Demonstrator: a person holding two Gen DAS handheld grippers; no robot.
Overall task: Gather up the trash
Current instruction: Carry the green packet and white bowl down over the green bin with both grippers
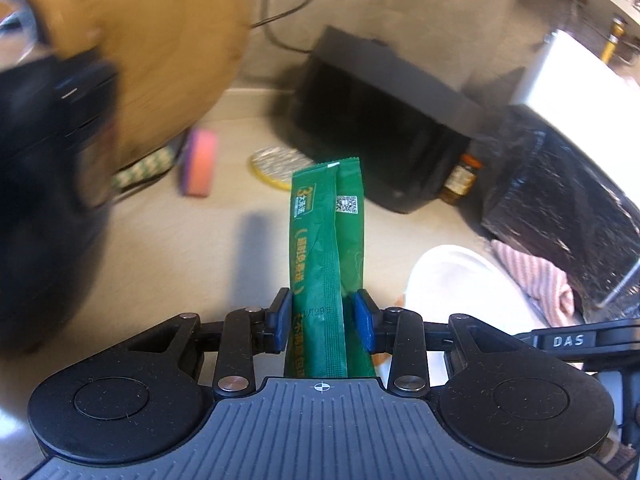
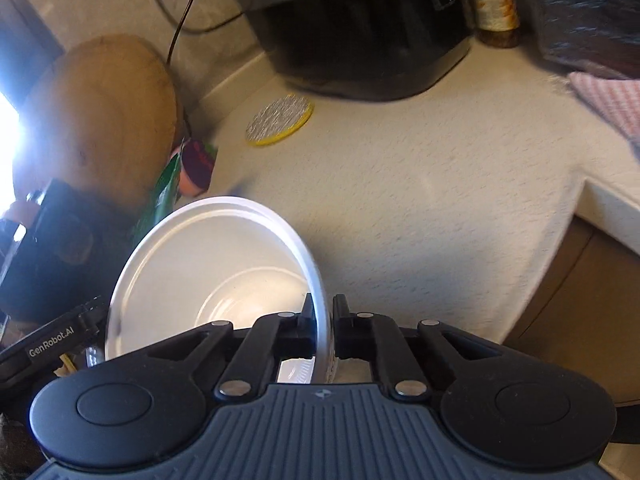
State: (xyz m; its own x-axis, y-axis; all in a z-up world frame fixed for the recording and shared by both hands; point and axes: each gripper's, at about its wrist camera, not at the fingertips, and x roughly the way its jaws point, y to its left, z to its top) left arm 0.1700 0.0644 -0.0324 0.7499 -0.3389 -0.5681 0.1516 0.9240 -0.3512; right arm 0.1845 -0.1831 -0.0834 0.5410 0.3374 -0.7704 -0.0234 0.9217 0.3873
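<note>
Green sachet [image 1: 326, 248] upright in left gripper [image 1: 325, 320], pointing downward.

The sachet [image 1: 326, 240] looked like glossy green foil, crimped along its seam. The bowl [image 2: 208, 264] was smooth white plastic with a slight sheen. The counter [image 2: 420, 184] was matt, finely speckled stone. The board [image 2: 100, 120] was plain wood, the towel [image 1: 536, 276] ribbed pink cloth.

Green sachet [image 1: 326, 248], white bowl [image 2: 208, 264], pink striped cloth [image 1: 532, 280], yellow-rimmed coaster [image 2: 279, 119]

Both wrist cams downward, shared countertop [image 1: 192, 248]
</note>
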